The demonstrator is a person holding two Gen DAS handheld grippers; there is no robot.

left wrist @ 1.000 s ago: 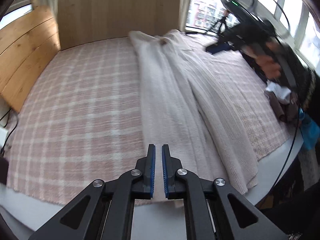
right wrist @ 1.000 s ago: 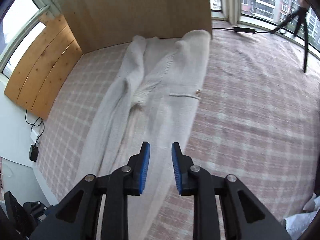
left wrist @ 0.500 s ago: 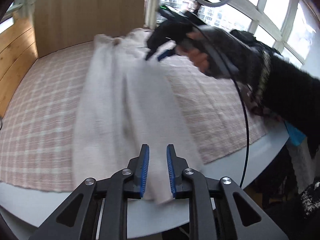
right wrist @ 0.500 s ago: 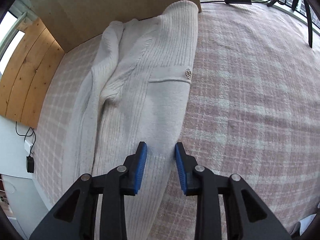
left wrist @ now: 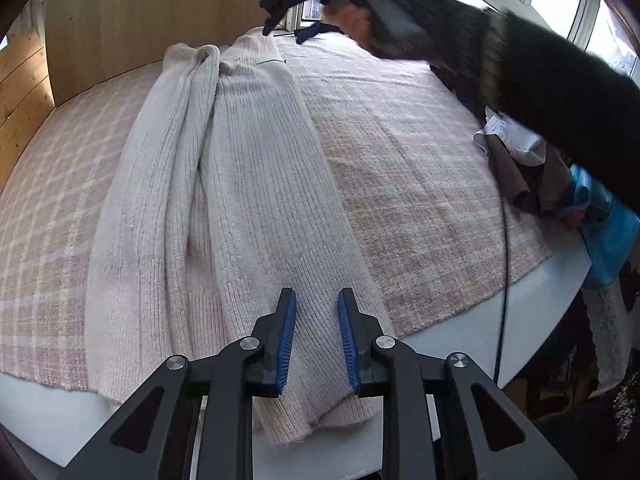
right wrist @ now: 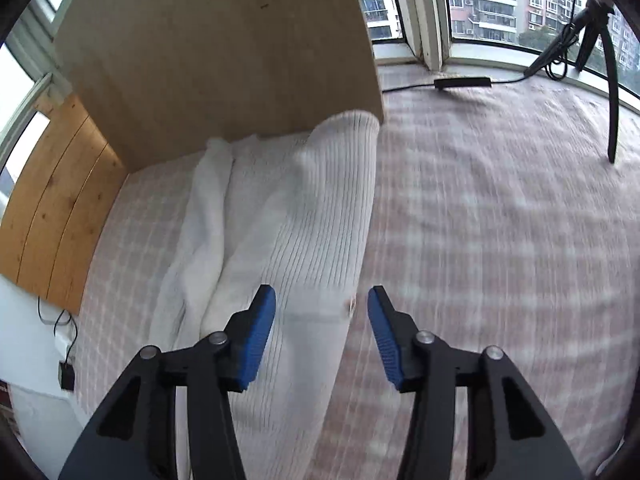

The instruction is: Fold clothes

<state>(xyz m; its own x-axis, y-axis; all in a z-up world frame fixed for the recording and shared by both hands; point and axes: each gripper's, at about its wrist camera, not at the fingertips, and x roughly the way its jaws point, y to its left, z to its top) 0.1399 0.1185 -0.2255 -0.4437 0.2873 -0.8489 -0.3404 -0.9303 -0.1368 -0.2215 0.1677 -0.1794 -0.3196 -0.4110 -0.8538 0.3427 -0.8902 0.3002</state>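
A cream ribbed knit cardigan (left wrist: 248, 184) lies folded lengthwise into a long strip on the pink checked bedspread (left wrist: 400, 152). Its near end hangs over the bed edge, just under my left gripper (left wrist: 316, 332), which is open with nothing between its blue pads. In the right wrist view the same cardigan (right wrist: 304, 208) runs towards the wooden headboard, with a small button by the pocket. My right gripper (right wrist: 322, 328) hovers open and wide above that pocket area. In the left wrist view the right gripper (left wrist: 296, 12) shows over the cardigan's far end, held by a hand in a dark sleeve.
A wooden headboard (right wrist: 216, 60) and side panels (right wrist: 52, 208) bound the bed. A pile of brown, white and blue clothes (left wrist: 536, 176) sits at the bed's right edge. A black tripod (right wrist: 600, 40) and cable box (right wrist: 462, 83) stand by the windows. A cable (left wrist: 504, 280) hangs off the bed.
Both grippers have opened wider. The right gripper has moved up the cardigan towards its far end. The left gripper has swung over the cardigan's near end.
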